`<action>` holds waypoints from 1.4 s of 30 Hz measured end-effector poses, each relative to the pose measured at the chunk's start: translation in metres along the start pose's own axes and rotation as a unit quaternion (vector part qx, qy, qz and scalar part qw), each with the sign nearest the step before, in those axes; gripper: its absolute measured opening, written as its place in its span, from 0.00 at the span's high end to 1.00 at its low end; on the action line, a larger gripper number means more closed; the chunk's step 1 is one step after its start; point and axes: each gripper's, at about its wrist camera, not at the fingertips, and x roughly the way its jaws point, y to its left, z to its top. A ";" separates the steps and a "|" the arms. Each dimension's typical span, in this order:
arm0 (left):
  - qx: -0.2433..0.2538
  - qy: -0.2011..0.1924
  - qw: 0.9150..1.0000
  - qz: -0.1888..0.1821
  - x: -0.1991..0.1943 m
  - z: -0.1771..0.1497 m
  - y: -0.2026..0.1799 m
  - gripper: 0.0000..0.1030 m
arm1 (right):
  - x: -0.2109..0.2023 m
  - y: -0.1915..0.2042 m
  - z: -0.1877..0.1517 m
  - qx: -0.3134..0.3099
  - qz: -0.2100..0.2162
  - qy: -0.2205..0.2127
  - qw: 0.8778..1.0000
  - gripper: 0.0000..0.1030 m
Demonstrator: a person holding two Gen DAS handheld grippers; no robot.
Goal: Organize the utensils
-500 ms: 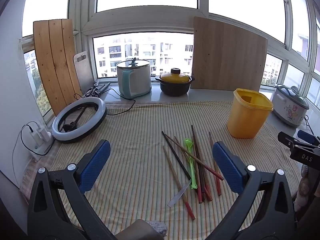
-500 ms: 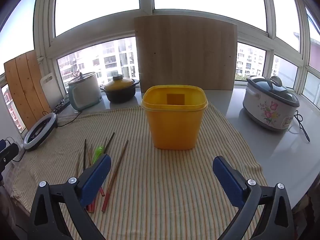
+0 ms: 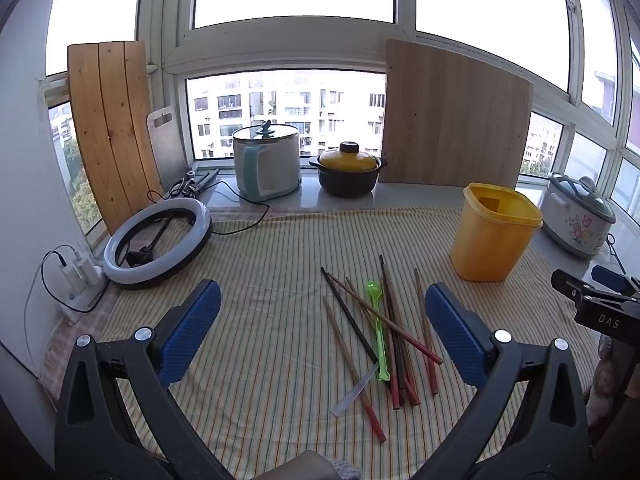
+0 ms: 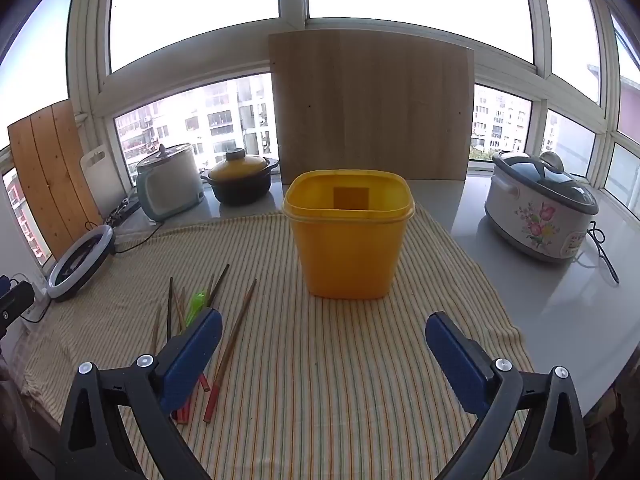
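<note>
A loose pile of chopsticks (image 3: 394, 336) lies on the striped cloth (image 3: 260, 280), with a green plastic spoon (image 3: 378, 328) among them and a clear utensil (image 3: 356, 390) at the near end. An open yellow container (image 3: 494, 236) stands upright to their right. My left gripper (image 3: 322, 328) hovers open above the cloth, the pile just inside its right finger. My right gripper (image 4: 322, 352) is open in front of the yellow container (image 4: 348, 236); the chopsticks (image 4: 224, 344) lie by its left finger, partly hidden. Part of the right gripper (image 3: 592, 304) shows at the left wrist view's right edge.
A ring light (image 3: 158, 244) with its cable lies at the cloth's left. A white pot (image 3: 266, 164), a yellow-lidded casserole (image 3: 348, 168) and wooden boards (image 3: 456, 116) stand along the window sill. A floral rice cooker (image 4: 540, 212) sits on the grey counter to the right.
</note>
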 end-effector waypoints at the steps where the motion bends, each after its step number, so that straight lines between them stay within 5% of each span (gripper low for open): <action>1: -0.001 0.000 1.000 0.001 0.000 0.001 0.001 0.00 | 0.001 0.000 0.001 0.000 0.001 0.000 1.000 0.00; 42: -0.001 -0.011 1.000 0.002 -0.002 0.012 0.002 0.00 | 0.004 0.000 0.004 -0.001 0.002 0.007 1.000 0.00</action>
